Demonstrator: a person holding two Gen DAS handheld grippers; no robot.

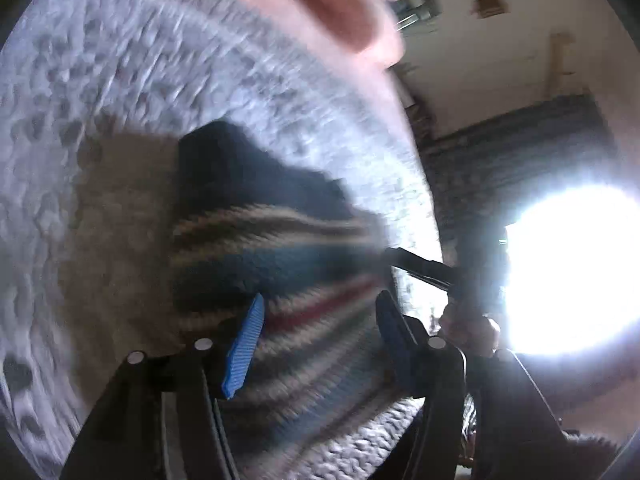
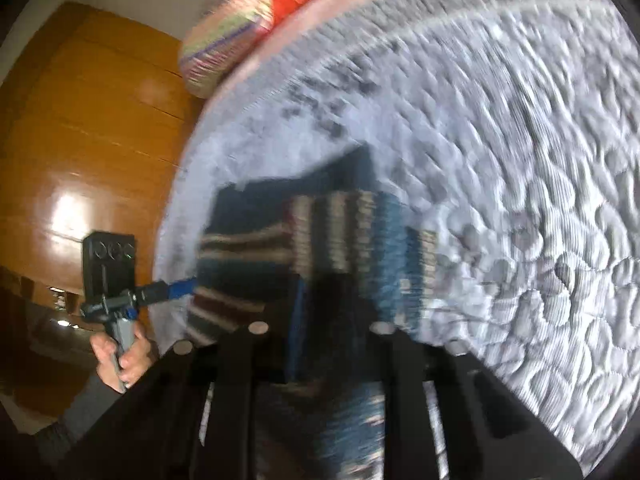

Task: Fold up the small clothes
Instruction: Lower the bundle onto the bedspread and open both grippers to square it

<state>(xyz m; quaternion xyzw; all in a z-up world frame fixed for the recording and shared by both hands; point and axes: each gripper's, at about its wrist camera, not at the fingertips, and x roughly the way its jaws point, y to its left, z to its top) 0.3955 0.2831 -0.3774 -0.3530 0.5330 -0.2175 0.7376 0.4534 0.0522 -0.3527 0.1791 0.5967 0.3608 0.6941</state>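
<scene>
The striped sock (image 2: 320,240) lies doubled on the quilt (image 2: 520,160), mid-fold by my reading; the left gripper (image 1: 320,332) is spread over it; the right gripper (image 2: 320,332) is blurred, grip unclear; next, press the fold flat.

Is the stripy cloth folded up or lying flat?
Partly folded. On the stripy cloth, one patch's stripes run across the other's, so a layer seems turned over. Blur hides the rest.
</scene>
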